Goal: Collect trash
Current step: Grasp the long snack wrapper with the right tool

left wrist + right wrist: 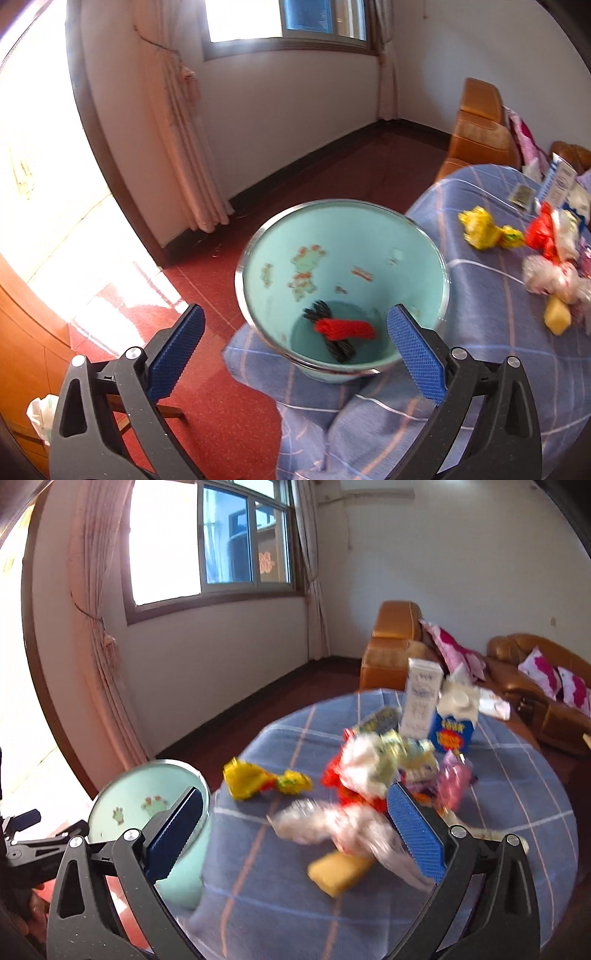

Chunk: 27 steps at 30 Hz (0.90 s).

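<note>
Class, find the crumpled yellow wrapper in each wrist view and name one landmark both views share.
Left wrist view: the yellow wrapper lies at the right, on the blue checked tablecloth.
Right wrist view: yellow wrapper left of centre, on the cloth.
Shared landmark: the teal bin.

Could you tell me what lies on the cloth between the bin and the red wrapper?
A crumpled yellow wrapper, in both wrist views.
</note>
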Each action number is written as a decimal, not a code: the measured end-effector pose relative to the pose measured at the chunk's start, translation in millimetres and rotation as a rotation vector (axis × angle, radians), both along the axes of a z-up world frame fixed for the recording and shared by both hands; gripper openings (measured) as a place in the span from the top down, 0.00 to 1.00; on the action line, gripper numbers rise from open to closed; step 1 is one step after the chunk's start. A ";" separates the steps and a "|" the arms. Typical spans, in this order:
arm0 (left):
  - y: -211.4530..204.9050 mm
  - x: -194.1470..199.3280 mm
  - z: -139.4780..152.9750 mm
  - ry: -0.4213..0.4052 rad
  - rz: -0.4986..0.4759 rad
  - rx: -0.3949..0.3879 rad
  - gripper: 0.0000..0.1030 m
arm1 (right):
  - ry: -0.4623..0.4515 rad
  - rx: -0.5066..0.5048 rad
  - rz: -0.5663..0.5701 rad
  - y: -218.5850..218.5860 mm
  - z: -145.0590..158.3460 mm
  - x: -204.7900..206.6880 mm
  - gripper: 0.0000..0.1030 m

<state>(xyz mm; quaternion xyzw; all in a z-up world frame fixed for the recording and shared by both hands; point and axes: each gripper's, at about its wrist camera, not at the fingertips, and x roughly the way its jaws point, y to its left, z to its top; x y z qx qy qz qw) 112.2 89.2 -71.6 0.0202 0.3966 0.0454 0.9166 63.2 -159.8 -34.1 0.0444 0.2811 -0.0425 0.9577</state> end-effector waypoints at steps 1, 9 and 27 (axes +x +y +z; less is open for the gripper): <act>-6.9 -2.3 -1.4 0.005 -0.017 -0.008 0.06 | -0.003 -0.013 -0.028 -9.9 -4.1 -10.2 0.05; -91.9 -31.4 -14.0 0.001 -0.223 0.012 0.06 | -0.005 -0.072 -0.243 -84.8 -21.1 -61.7 0.05; -163.0 -22.0 -12.5 0.022 -0.361 0.105 0.06 | 0.170 -0.310 0.108 -135.6 -38.4 -14.4 0.20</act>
